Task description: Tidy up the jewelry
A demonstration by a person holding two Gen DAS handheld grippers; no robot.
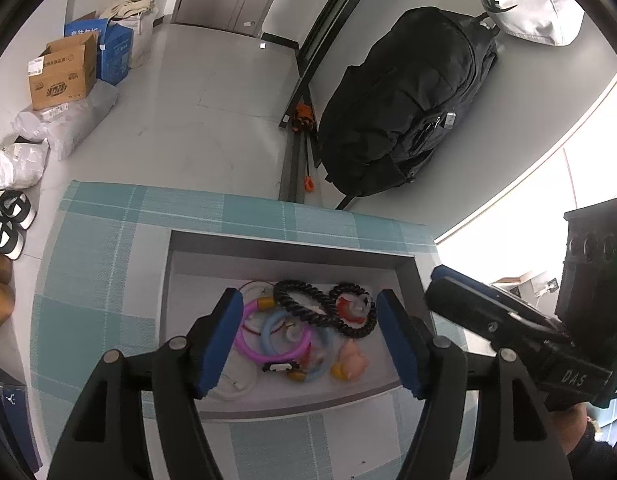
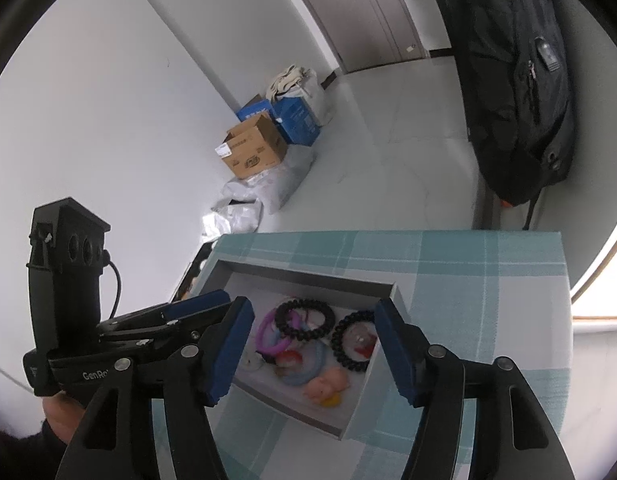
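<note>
The jewelry lies heaped in a shallow grey tray (image 1: 408, 276) that rests on a table with a teal-and-white checked cloth (image 1: 108, 248). In the left wrist view the tray sits at lower centre. Inside it, a black twisted bracelet (image 1: 308, 304) lies at about 12 o'clock of the heap, touching a black beaded ring (image 1: 368, 322) at 2 o'clock that encircles a red-and-white charm. A pink ring (image 1: 248, 342) lies at 9 o'clock, overlapping a pale blue ring (image 1: 268, 340) at centre. A small pink and yellow figure (image 1: 348, 366) sits at 5 o'clock, and a white ring (image 1: 240, 384) at 7 o'clock.

The left gripper (image 1: 308, 344) hovers above the tray, fingers spread wide, nothing between the blue pads (image 1: 224, 340). Contact with the tray cannot be confirmed.

The right gripper (image 2: 312, 354) likewise stands spread above the tray (image 2: 360, 408), holding nothing; in its view the black beaded ring (image 2: 340, 344) lies just beside its right-hand pad. The left gripper's body (image 2: 64, 280) appears at 9 o'clock there.

Beyond the table: a black backpack (image 1: 408, 96) at 1 o'clock, cardboard boxes (image 1: 64, 72) at 10 o'clock, black-and-white sandals (image 1: 8, 220) at 9 o'clock.
</note>
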